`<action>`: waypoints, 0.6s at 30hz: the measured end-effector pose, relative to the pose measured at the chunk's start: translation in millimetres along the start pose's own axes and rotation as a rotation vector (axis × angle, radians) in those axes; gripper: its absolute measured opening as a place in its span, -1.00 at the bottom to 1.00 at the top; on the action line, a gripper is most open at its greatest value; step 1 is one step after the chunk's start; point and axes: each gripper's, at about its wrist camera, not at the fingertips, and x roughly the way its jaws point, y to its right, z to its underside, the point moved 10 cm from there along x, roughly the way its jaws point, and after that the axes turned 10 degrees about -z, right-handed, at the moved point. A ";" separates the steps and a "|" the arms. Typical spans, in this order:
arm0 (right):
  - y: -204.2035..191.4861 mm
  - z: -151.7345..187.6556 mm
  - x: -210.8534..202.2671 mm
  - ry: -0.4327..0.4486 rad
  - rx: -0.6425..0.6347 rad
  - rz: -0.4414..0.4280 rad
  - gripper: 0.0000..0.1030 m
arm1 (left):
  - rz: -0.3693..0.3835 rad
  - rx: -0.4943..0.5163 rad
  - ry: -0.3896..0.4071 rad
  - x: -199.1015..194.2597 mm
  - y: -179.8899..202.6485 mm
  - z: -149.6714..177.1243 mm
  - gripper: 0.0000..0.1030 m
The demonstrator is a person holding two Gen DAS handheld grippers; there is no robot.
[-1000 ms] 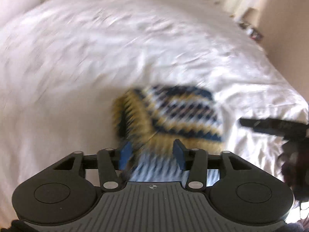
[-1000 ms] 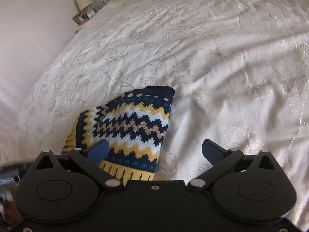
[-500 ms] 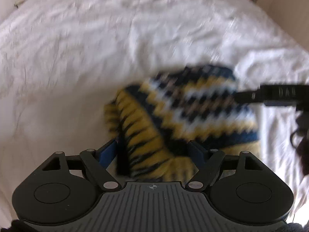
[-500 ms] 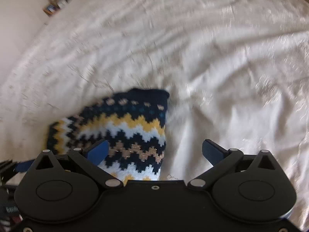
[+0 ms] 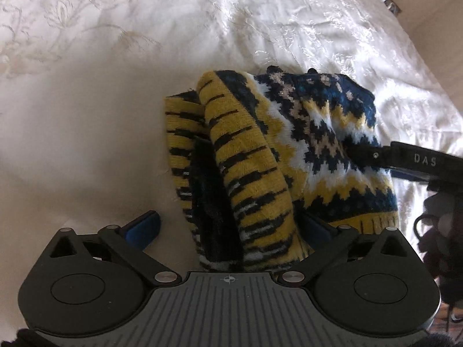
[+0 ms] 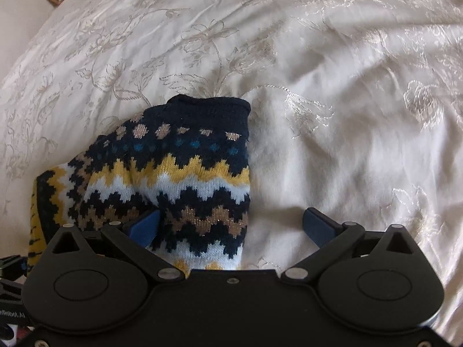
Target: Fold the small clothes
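On the white embroidered bedspread point(image 5: 86, 121), at the left of the scene, bare cloth is seen beside the left tongs point(image 5: 231, 228), whose blue pads are opening and stand wide apart. Between them lies the yellow-and-black striped cuff end of the knitted garment point(image 5: 260, 173), bunched into a thick roll; neither pad is seen pressing on it, so it is judged that the roll has been let go to rest on the bed. The garment is doubled over itself, striped portion on top toward the left, zigzag pattern of navy, white, yellow and tan toward the right, which suggests one fold has been laid. Further right, a dark finger point(image 5: 405, 160) of the other tool is seen lying across the zigzag panel, probably to hold the layers flat while the left side is released.

From the right wrist view, the right tongs point(image 6: 231, 227) are spread wide: the left pad is set against the knit, the right pad hangs over bare bedspread, and nothing is pinched. The navy edge point(image 6: 208, 104) of the garment lies flat beyond them.
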 end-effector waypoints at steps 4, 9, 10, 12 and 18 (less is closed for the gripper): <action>4.0 3.0 -0.4 0.015 0.037 -0.034 1.00 | 0.052 -0.018 0.023 1.9 -2.4 1.1 1.00; 2.8 1.3 -6.4 0.019 0.029 -0.043 1.00 | 0.099 -0.059 0.058 -2.7 -6.1 2.7 0.99; 0.5 -0.9 -14.0 0.040 0.013 -0.040 1.00 | 0.107 -0.060 0.048 -3.5 -6.9 1.5 0.97; -5.6 -5.1 -29.1 0.086 -0.012 -0.034 1.00 | 0.093 -0.054 0.056 -12.2 -7.9 -2.8 0.73; -17.2 24.7 -71.3 0.139 -0.011 -0.030 1.00 | -0.025 0.118 0.286 -73.8 11.6 -15.5 0.61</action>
